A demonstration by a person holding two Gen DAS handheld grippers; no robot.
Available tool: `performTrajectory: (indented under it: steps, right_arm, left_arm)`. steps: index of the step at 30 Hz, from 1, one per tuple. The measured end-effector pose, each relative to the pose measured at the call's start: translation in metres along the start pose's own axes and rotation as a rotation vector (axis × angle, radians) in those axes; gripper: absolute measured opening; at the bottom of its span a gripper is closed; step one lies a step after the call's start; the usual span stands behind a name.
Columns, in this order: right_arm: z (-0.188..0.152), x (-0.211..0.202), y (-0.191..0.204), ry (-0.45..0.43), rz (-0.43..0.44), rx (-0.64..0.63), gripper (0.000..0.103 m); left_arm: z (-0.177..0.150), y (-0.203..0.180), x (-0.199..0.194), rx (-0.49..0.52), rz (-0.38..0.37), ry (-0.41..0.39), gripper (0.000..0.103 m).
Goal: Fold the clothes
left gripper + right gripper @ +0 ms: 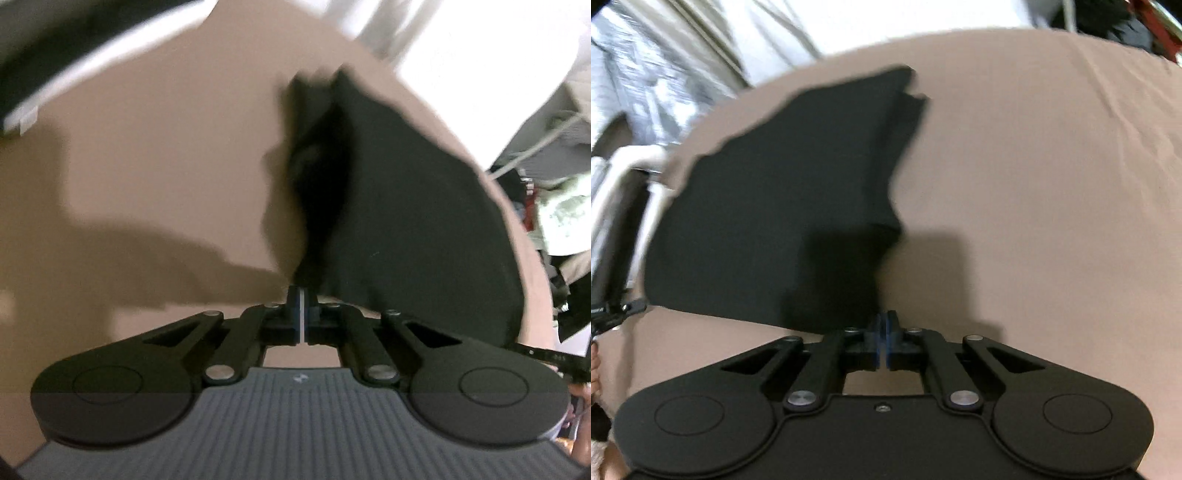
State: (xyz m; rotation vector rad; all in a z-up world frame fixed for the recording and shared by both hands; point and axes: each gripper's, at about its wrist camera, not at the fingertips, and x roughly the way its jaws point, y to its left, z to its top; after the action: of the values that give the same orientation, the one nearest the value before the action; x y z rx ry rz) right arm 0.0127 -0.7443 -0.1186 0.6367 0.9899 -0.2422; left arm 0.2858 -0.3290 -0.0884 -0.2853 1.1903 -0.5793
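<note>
No legible text, labels or numbers.
One small pale emblem is seen on the ribbed grey body of the left gripper [302,295], centred just behind the finger linkage; its form is too small and blurred to be read as a letter or brand. Faint pale marks are seen on a black bar [546,356] at the right edge of the left wrist view, but no character can be resolved. No marking is found on the black body of the right gripper [882,325]. No print or tag is discernible on the black garment [783,206]. Motion blur affects both views.
</note>
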Motion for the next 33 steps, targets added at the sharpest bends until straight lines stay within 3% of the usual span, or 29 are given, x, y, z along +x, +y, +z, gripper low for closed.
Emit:
performTrajectory:
  steps: [2, 4, 5, 6, 7, 10, 12, 16, 17, 19, 20, 22, 25, 28, 31, 32, 33]
  right_arm:
    - [0.002, -0.002, -0.006, -0.01, 0.003, 0.075, 0.01]
    - [0.004, -0.008, -0.011, -0.038, 0.046, 0.157, 0.023]
    - [0.004, -0.011, -0.013, -0.052, 0.071, 0.202, 0.052]
    - [0.002, -0.013, -0.015, -0.066, 0.097, 0.26, 0.073]
    - [-0.002, -0.014, -0.017, -0.084, 0.127, 0.327, 0.075]
    - [-0.025, -0.005, -0.021, -0.067, 0.27, 0.526, 0.075]
    - [-0.034, 0.007, -0.015, -0.058, 0.299, 0.573, 0.075]
    - [-0.038, 0.03, 0.001, -0.086, 0.287, 0.606, 0.075]
    - [-0.037, 0.033, 0.001, -0.126, 0.301, 0.638, 0.075]
    - [-0.038, 0.04, -0.005, -0.234, 0.383, 0.736, 0.079]
    - [-0.039, 0.047, -0.013, -0.27, 0.457, 0.806, 0.088]
    - [-0.034, 0.062, -0.025, -0.279, 0.551, 0.882, 0.089]
    - [-0.02, 0.069, -0.027, -0.324, 0.577, 0.857, 0.088]
    - [0.004, 0.065, -0.016, -0.367, 0.502, 0.697, 0.086]
    - [0.021, 0.065, 0.0, -0.387, 0.379, 0.527, 0.073]
    - [0.025, 0.066, 0.004, -0.389, 0.344, 0.48, 0.061]
    - [0.028, 0.068, 0.008, -0.389, 0.316, 0.438, 0.044]
  left_arm:
    - [0.0, 0.002, 0.003, -0.03, -0.002, -0.004, 0.005]
    - [0.002, 0.0, 0.0, -0.037, -0.005, -0.033, 0.013]
    - [0.003, -0.002, -0.003, -0.036, -0.006, -0.05, 0.029]
    - [0.002, -0.003, -0.005, -0.044, -0.012, -0.064, 0.048]
    - [-0.002, -0.003, -0.008, -0.06, -0.023, -0.073, 0.053]
    - [-0.029, 0.01, -0.02, -0.272, -0.112, -0.057, 0.057]
    - [-0.042, 0.009, -0.018, -0.328, -0.174, -0.076, 0.059]
    - [-0.044, -0.014, 0.006, -0.26, -0.103, -0.184, 0.061]
    - [-0.044, -0.018, 0.012, -0.259, -0.098, -0.211, 0.068]
    - [-0.04, -0.024, 0.018, -0.26, -0.095, -0.264, 0.078]
    - [-0.037, -0.029, 0.02, -0.254, -0.066, -0.286, 0.08]
    - [-0.031, -0.035, 0.02, -0.236, -0.024, -0.302, 0.08]
    - [-0.027, -0.037, 0.024, -0.204, -0.023, -0.315, 0.078]
    - [-0.028, -0.034, 0.028, -0.179, 0.0, -0.339, 0.073]
    - [-0.024, -0.034, 0.032, -0.162, 0.01, -0.348, 0.074]
    - [-0.022, -0.036, 0.033, -0.143, 0.011, -0.343, 0.073]
    - [-0.02, -0.038, 0.035, -0.111, 0.009, -0.336, 0.057]
